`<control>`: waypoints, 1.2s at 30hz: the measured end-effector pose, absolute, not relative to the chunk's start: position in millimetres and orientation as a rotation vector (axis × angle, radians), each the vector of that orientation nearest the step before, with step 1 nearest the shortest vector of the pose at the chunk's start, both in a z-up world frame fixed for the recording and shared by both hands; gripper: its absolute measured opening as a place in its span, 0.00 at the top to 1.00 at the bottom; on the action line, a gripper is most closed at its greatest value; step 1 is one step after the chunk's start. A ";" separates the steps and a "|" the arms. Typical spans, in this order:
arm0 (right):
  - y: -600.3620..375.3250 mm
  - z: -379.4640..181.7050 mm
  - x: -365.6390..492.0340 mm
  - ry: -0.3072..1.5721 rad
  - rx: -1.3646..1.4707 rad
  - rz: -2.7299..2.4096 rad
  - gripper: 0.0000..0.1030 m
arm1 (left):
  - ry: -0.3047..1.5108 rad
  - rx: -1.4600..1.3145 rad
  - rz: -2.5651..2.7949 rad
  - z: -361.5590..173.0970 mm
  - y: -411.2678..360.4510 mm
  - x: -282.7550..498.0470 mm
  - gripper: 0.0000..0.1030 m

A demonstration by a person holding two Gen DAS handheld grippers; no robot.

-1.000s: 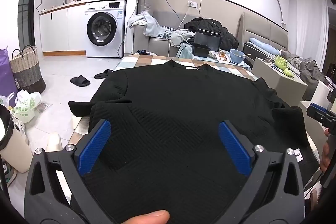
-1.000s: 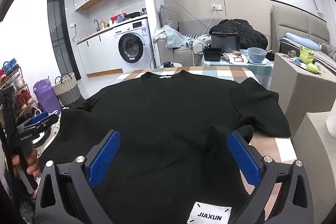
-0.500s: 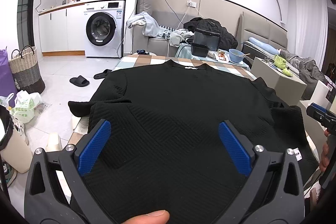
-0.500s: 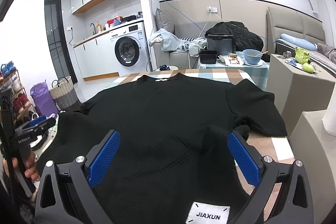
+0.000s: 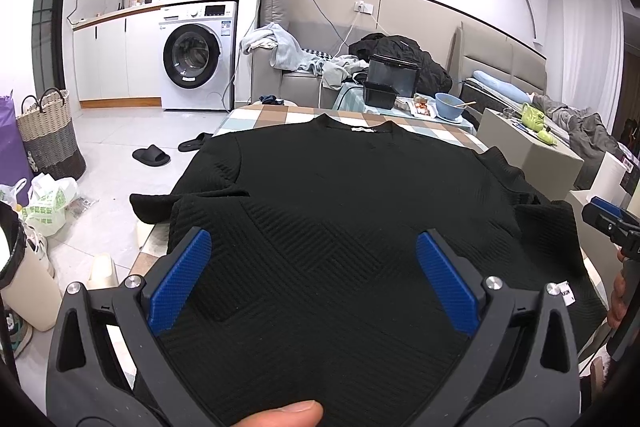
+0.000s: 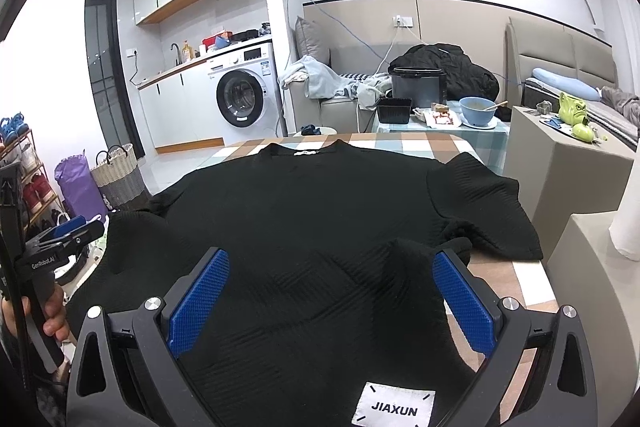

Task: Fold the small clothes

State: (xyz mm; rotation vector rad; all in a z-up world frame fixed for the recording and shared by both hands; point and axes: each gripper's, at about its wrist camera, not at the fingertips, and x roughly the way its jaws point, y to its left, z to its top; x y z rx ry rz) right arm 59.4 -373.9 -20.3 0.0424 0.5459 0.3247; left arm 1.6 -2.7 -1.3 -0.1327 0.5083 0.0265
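A black textured short-sleeved top (image 5: 340, 211) lies spread flat on a checked table (image 5: 280, 115), collar at the far end. It also shows in the right wrist view (image 6: 320, 219), with a white JIAXUN label (image 6: 394, 407) at its near hem. My left gripper (image 5: 314, 277) is open and empty, above the near left part of the hem. My right gripper (image 6: 326, 301) is open and empty, above the near right part of the hem. Each gripper shows at the edge of the other's view: the right one (image 5: 612, 223) and the left one (image 6: 64, 239).
A second table (image 6: 440, 131) behind holds a blue bowl (image 6: 478, 109) and black containers. A beige cabinet (image 6: 560, 163) stands right of the table. A washing machine (image 5: 196, 61), a basket (image 5: 52, 135), slippers (image 5: 150, 155) and bags stand on the floor at left.
Both grippers have tilted or lifted slightly; the room sits a little lower in view. The top has not moved and both grippers stay open.
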 end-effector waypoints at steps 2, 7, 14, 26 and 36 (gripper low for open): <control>-373.2 -20.5 59.5 0.547 0.040 0.325 0.00 | 0.509 -0.132 0.028 -1.0 -3.3 1.8 0.01; -371.7 -21.2 58.9 0.546 0.044 0.326 0.00 | 0.509 -0.132 0.027 -1.3 -2.8 2.2 0.01; -370.6 -21.8 60.2 0.551 0.048 0.326 0.00 | 0.507 -0.133 0.028 -0.7 -2.3 1.3 0.01; -371.7 -21.6 61.3 0.560 0.070 0.324 0.00 | 0.507 -0.132 0.030 0.0 -3.1 1.4 0.01; -376.3 -23.0 66.9 0.591 0.133 0.363 0.00 | 0.510 -0.162 0.020 -0.9 3.9 1.9 0.01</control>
